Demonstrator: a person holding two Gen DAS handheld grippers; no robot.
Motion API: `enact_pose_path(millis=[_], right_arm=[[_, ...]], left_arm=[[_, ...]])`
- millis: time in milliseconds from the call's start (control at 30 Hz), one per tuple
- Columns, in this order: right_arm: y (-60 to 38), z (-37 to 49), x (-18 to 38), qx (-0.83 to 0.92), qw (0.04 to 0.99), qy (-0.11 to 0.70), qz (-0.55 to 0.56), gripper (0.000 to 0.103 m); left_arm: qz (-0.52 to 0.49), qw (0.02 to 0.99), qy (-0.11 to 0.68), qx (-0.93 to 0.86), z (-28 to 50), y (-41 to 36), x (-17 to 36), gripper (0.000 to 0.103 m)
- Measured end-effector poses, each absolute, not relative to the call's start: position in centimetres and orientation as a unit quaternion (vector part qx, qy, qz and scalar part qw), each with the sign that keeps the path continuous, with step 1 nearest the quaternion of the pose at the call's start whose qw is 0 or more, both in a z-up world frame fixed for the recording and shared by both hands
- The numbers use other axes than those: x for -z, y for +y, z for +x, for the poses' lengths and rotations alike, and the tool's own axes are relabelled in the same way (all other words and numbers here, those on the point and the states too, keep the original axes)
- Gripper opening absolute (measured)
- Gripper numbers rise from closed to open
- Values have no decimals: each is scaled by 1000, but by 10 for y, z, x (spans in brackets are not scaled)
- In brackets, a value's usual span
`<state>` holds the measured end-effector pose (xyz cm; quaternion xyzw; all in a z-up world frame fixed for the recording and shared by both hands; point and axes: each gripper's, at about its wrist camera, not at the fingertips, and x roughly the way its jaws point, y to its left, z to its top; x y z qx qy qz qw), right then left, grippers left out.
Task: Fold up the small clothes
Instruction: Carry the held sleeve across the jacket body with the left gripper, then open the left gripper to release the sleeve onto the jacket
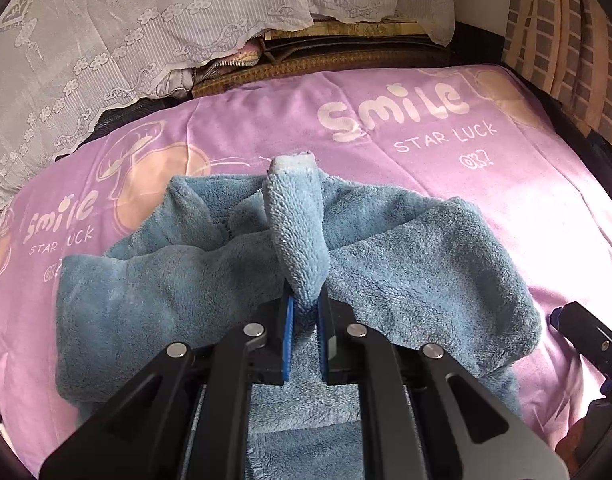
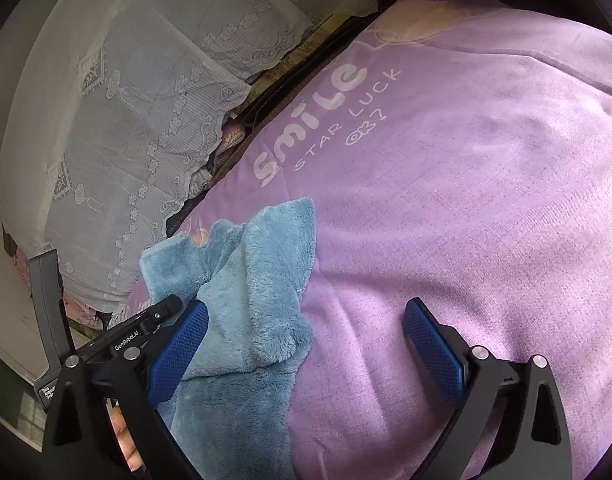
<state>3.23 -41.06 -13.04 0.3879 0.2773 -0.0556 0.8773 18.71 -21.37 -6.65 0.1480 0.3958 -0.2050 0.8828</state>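
Observation:
A fluffy blue garment (image 1: 405,264) lies crumpled on a purple printed blanket (image 1: 465,152). My left gripper (image 1: 306,312) is shut on a raised fold of the garment, which stands up between the blue pads and points away from me. In the right wrist view the garment (image 2: 258,280) lies at the lower left. My right gripper (image 2: 306,344) is open and empty, hovering over the blanket (image 2: 465,200) with its left pad (image 2: 182,344) at the garment's edge. The left gripper's body (image 2: 146,320) shows at the left there.
White lace-covered pillows (image 1: 126,40) lie at the far edge of the bed, also in the right wrist view (image 2: 126,120). A woven mat and dark items (image 1: 325,60) show behind the blanket. A checked cloth (image 1: 565,40) is at the far right.

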Motion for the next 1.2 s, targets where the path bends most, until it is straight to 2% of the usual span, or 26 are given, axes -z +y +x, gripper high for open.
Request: enact_pose_path(millis=[400,433,500,567,633,700,767,933,1133,1200], right_arm=[[-411,34,132,58,878,281,383,99],[-411,34,132,58,878,281,383,99],[-411,33,131,58,879,280,382,99],[-412,32,131,56,880,274,385,99],[-413,30,130,53,881,265,389,99],[-413,26,127,53,884,252,391,99],[-413,20,122,53,887,237,393,99],[-404,24,93,-4,888,197,414,99],[-368,100,92,-42,871,284,399,99],[-356,123,99,-29,868,316,382,96]], left_arm=[[172,870,411,210,183,-226,94,12],[169,869,412,214,182,-225,92,16],[156,867,418,223,181,-219,87,34],[138,872,410,230,174,-208,76,72],[130,883,388,229,165,-195,63,81],[126,889,375,230,157,-180,52,85],[123,897,365,217,154,-160,44,94],[108,913,369,140,178,-101,41,96],[16,901,424,90,224,-44,64,96],[-1,895,438,81,232,-34,77,96]])
